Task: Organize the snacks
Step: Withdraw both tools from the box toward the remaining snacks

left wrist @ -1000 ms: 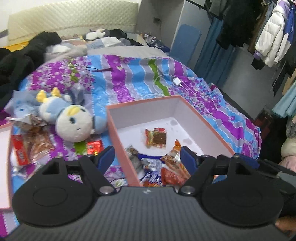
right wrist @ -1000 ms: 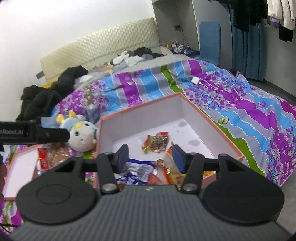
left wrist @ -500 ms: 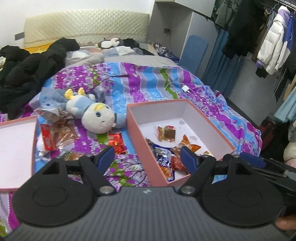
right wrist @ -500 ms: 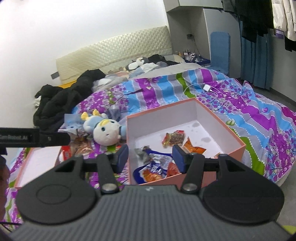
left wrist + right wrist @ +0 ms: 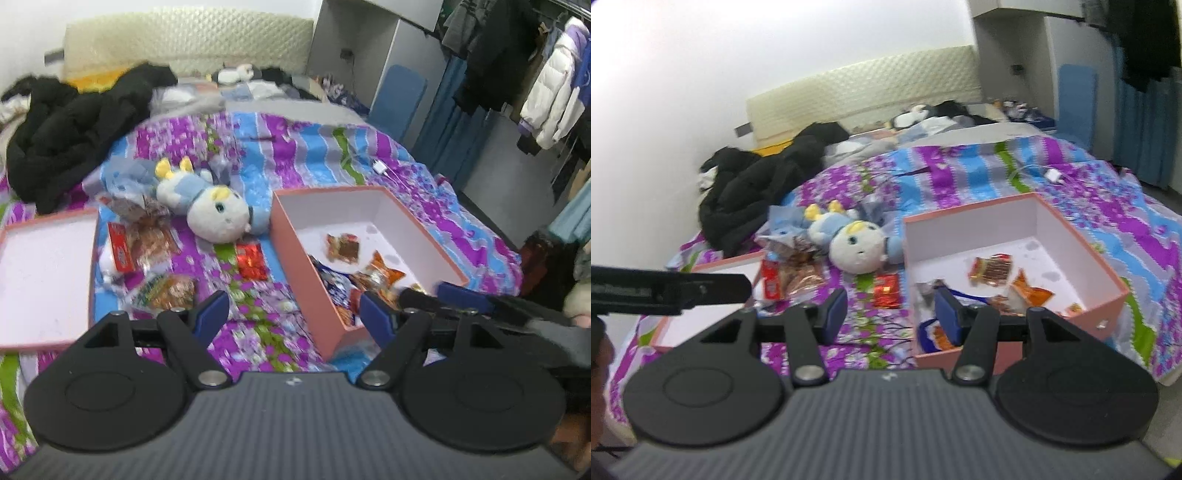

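1. The task is being judged as partly done: several wrappers are already lying inside the pink box, while others are being left loose on the floral bedspread.
2. Inside the box, a brown-and-red packet is lying near the middle of the white floor, an orange packet is lying nearer the front, and a heap of blue and red wrappers is being crowded into the near corner. The back half of the floor is being left bare.
3. Outside the box, a small red packet is lying just beside its left wall, below the plush toy. A red-edged clear bag and a green-and-orange bag are lying further left, near the box lid.
4. The lid is lying inside-up, with nothing seen in it.
5. The left gripper is being held above the bedspread, fingers spread wide, nothing held.
6. The right gripper is being held likewise at the box's near left corner, fingers apart, nothing between them.
7. At least three loose snacks are being counted as left; more may be hidden by the toy.
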A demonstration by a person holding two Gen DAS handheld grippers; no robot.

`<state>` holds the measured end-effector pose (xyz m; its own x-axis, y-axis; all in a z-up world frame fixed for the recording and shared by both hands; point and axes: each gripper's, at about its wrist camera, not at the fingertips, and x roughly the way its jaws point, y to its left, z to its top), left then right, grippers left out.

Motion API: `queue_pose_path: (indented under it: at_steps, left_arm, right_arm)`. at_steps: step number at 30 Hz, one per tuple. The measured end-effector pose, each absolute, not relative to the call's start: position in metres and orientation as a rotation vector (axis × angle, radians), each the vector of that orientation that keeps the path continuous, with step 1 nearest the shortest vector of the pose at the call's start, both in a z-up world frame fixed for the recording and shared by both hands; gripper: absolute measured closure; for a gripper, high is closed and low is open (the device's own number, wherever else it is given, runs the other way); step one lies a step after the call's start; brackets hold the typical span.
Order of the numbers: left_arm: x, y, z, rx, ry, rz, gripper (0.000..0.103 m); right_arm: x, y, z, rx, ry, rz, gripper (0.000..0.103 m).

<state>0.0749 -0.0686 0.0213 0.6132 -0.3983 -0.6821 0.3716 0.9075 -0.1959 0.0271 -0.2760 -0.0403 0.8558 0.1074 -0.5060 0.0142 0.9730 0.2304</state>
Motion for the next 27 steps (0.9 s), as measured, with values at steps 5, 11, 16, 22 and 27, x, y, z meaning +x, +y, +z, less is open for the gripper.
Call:
queue_pose_path:
  at_steps: [5,11,16,22,27]
  left_arm:
    - [0.067,-0.068,0.061,0.005,0.823,-0.449,0.022]
    - [0.076,-0.069,0.106,-0.050,0.954,-0.429,0.021]
    - [0.077,-0.080,0.122,-0.024,1.037,-0.430,0.021]
    - [0.080,-0.083,0.126,0.034,1.078,-0.360,0.021]
    - [0.085,-0.077,0.130,0.098,1.063,-0.337,0.021]
  right_arm:
    - [0.050,-0.257,-0.043,0.189,0.585,0.114,0.048]
    - [0.073,-0.245,-0.047,0.156,0.639,0.148,0.048]
    - [0.090,-0.232,-0.050,0.136,0.666,0.173,0.048]
    - [0.098,-0.216,-0.050,0.131,0.683,0.209,0.048]
    - [0.100,-0.206,-0.053,0.103,0.707,0.213,0.048]
